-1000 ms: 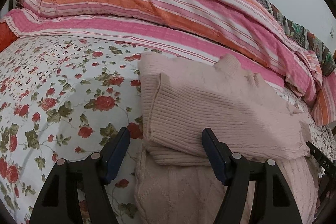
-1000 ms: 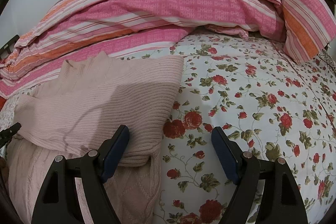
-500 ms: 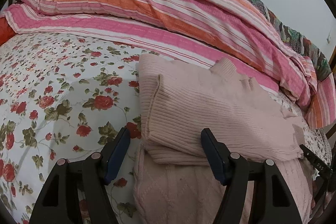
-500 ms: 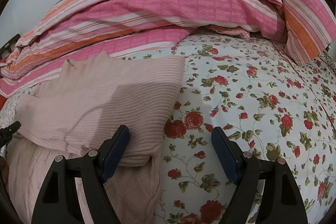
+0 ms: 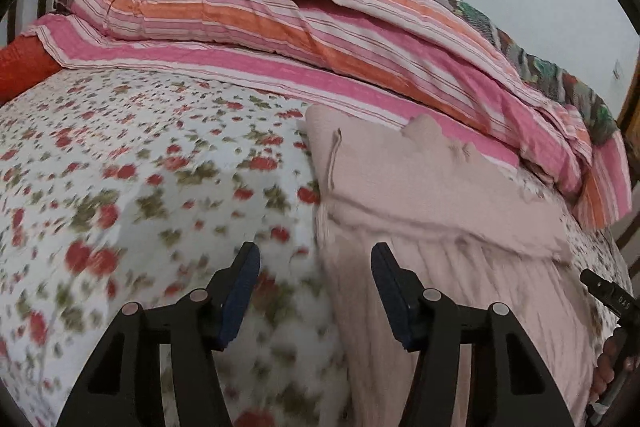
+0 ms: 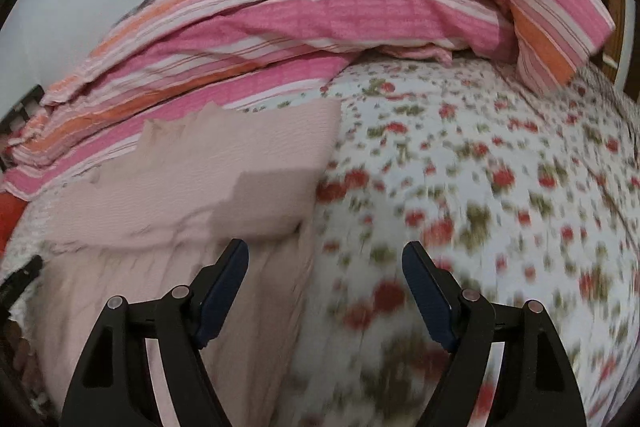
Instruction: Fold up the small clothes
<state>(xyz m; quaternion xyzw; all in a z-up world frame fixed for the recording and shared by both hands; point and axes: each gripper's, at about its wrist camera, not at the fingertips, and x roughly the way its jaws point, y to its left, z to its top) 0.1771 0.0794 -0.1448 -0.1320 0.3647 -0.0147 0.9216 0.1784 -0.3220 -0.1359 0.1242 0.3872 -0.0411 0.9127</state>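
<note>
Both grippers have pulled back from the pink knit sweater (image 5: 432, 187), jaws spread, gripping nothing: left gripper (image 5: 316, 291) at its left edge, right gripper (image 6: 324, 287) at its right edge. Sweater lies half-folded on floral bedsheet (image 5: 140, 167), before the striped quilt (image 5: 320, 39). Probably regrasping the lower hem.

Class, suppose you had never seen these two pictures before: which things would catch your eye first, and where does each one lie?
First the pale pink knitted sweater, partly folded on the floral bedsheet, straight ahead of both open grippers. Behind it, along the wall, a heap of pink and orange striped quilt. The left gripper straddles the sweater's left edge; the right gripper straddles its right edge.
</note>
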